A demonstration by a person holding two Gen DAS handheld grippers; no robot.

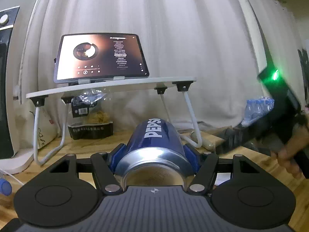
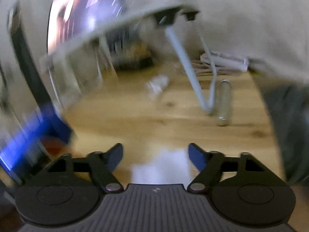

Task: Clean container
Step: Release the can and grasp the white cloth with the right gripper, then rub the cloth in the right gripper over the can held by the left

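My left gripper (image 1: 154, 150) is shut on a blue Pepsi can (image 1: 154, 137), held on its side above the wooden table (image 1: 92, 147) with its silver base toward the camera. My right gripper (image 2: 155, 152) is open over the table, with a blurred white sheet or cloth (image 2: 160, 166) below and between its fingers; I cannot tell if it touches it. The right wrist view is motion-blurred. The right gripper's black body and the hand holding it (image 1: 285, 135) show at the right of the left wrist view.
A small white folding stand (image 1: 108, 89) carries a lit tablet (image 1: 100, 56) in front of a white curtain. Snack bags (image 1: 90, 119) lie under it. A clear tube (image 2: 224, 100) lies by the stand's leg (image 2: 185, 61). Bottled water (image 1: 258, 106) sits far right.
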